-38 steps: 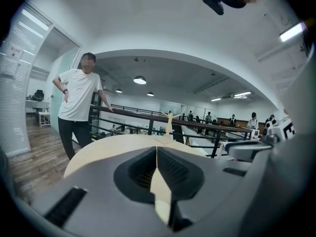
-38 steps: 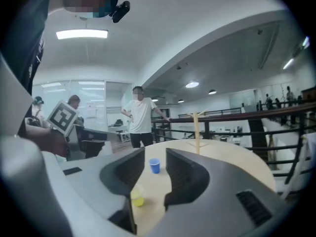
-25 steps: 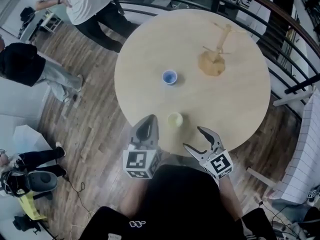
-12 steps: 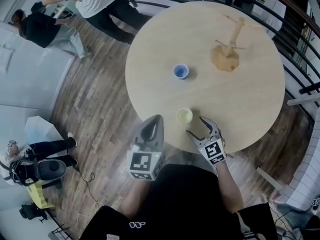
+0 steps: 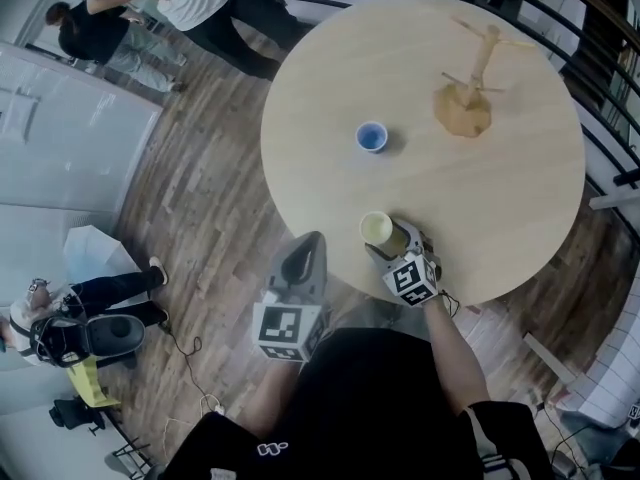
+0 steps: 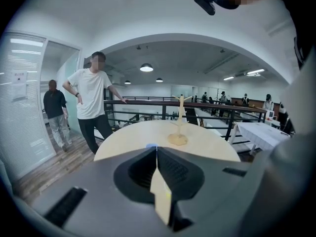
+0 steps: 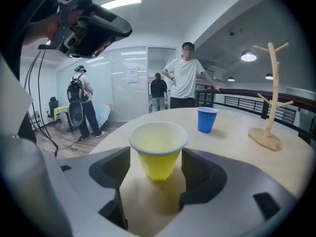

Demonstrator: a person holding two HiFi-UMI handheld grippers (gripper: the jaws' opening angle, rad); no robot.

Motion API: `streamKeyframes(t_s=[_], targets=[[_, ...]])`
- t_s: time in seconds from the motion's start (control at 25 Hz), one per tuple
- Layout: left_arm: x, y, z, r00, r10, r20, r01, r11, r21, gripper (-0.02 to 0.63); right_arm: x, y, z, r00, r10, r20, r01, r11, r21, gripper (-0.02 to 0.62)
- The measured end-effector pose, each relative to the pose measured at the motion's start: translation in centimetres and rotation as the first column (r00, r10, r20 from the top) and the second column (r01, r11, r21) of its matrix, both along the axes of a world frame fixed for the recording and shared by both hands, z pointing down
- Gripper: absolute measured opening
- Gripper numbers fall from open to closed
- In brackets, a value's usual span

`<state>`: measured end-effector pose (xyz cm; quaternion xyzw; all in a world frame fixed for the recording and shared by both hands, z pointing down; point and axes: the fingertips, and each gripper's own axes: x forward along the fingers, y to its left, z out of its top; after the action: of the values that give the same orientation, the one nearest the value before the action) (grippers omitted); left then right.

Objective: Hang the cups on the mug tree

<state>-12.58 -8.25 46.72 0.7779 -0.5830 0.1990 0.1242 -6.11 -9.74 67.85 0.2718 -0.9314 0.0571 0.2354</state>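
Cups first: neither one is on the mug tree (image 5: 470, 96) yet, and its pegs stand bare at the far right of the round table (image 5: 480, 203). So the whole job is ahead, two cups to go.

The yellow cup (image 5: 377, 229) sits upright close to the near edge of the table, and the right gripper (image 7: 157, 158) is on it: jaws apart, one on each side of the cup, rim level with them. The right gripper view shows slim gaps along the cup's lower wall, so this reads as a bracket and not a squeeze. The pick-up looks like the step in hand.

The blue cup (image 5: 371, 136) waits upright near the middle of the table, well apart from the yellow one and untouched. The left gripper (image 6: 157, 152) hangs off the table on the person's side, jaws pressed together with nothing between them.

Room to move? Plenty. Bare tabletop runs from the yellow cup to the tree, and the blue cup stands left of that line. The tight spots are the ends: the yellow cup is near the table's lip, and the tree stands toward the far rim with the railing (image 6: 143, 102) just behind. A person in a white shirt (image 6: 91, 98) leans there, clear of the route.
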Motion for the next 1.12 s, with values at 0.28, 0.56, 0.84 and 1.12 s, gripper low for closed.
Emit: streamKeyframes(t_s=[0.28,0.56,0.84,1.12], targets=[[-0.8,0.1,0.0,1.0,-0.008,0.0,0.008,1.0,-0.019,0.014,-2.4,-1.5,0.0,0.999,0.033,0.002,-0.033,0.999,-0.006,0.327],[-0.6,-0.6,0.2,1.0,-0.003,-0.016,0.003,1.0,-0.019,0.012,-1.5,-1.7,-1.4,0.996,0.075,0.048,-0.073,0.997,-0.037,0.304],[2.1,-2.7,-0.3,0.995,0.058,-0.077,-0.057,0.998,0.015,0.012,1.6,-2.5,-6.5,0.972,0.179,0.153,-0.176,0.984,-0.028,0.304],[5.9,-4.8,-1.2,0.98,0.138,-0.145,-0.13,0.989,0.064,0.014,8.3,-3.8,-13.4,0.922,0.312,0.229,-0.328,0.944,0.033,0.304]])
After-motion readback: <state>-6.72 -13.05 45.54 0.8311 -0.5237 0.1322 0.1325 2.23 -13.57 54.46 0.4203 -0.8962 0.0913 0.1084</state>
